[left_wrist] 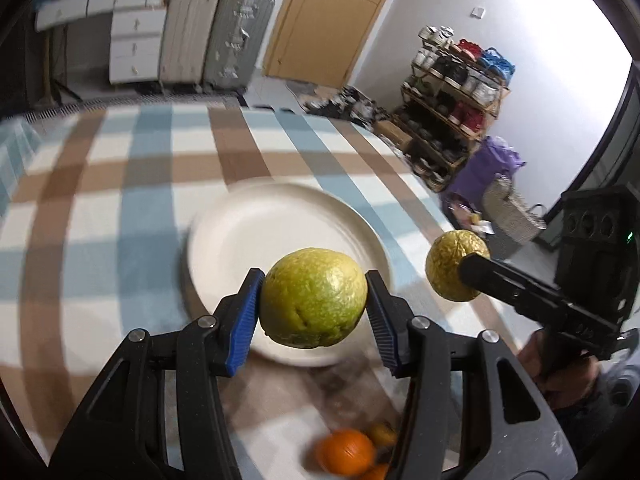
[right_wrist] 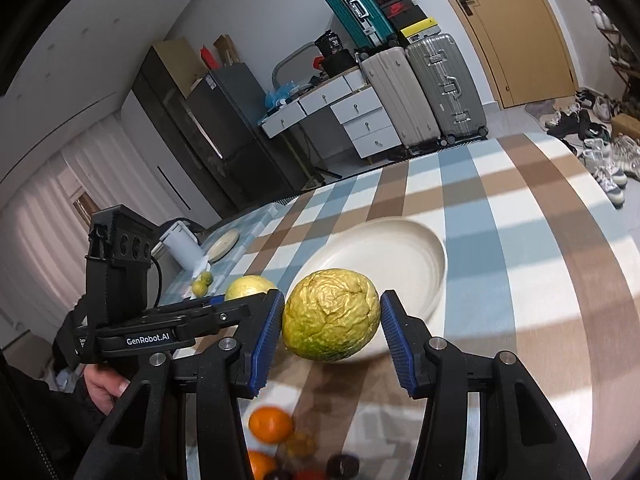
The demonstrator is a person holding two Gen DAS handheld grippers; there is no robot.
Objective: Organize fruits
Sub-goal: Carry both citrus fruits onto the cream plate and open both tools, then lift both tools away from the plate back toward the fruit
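Note:
My left gripper (left_wrist: 314,284) is shut on a smooth yellow-green round fruit (left_wrist: 314,304), its blue pads pressing both sides, held in the air over the near rim of a white plate (left_wrist: 248,232). My right gripper (right_wrist: 332,300) is shut on a wrinkled yellow-green fruit (right_wrist: 332,316) above the same plate (right_wrist: 400,248). In the left wrist view that wrinkled fruit (left_wrist: 444,264) hangs to the right of the plate. Oranges (right_wrist: 270,426) and dark fruits (right_wrist: 342,466) lie on the cloth below the grippers.
The checked blue, brown and white tablecloth (left_wrist: 120,184) covers the table. Two small green fruits (right_wrist: 202,284), a white container (right_wrist: 182,246) and a small plate (right_wrist: 224,242) sit at the far left end. Suitcases (right_wrist: 436,88) and drawers stand behind the table.

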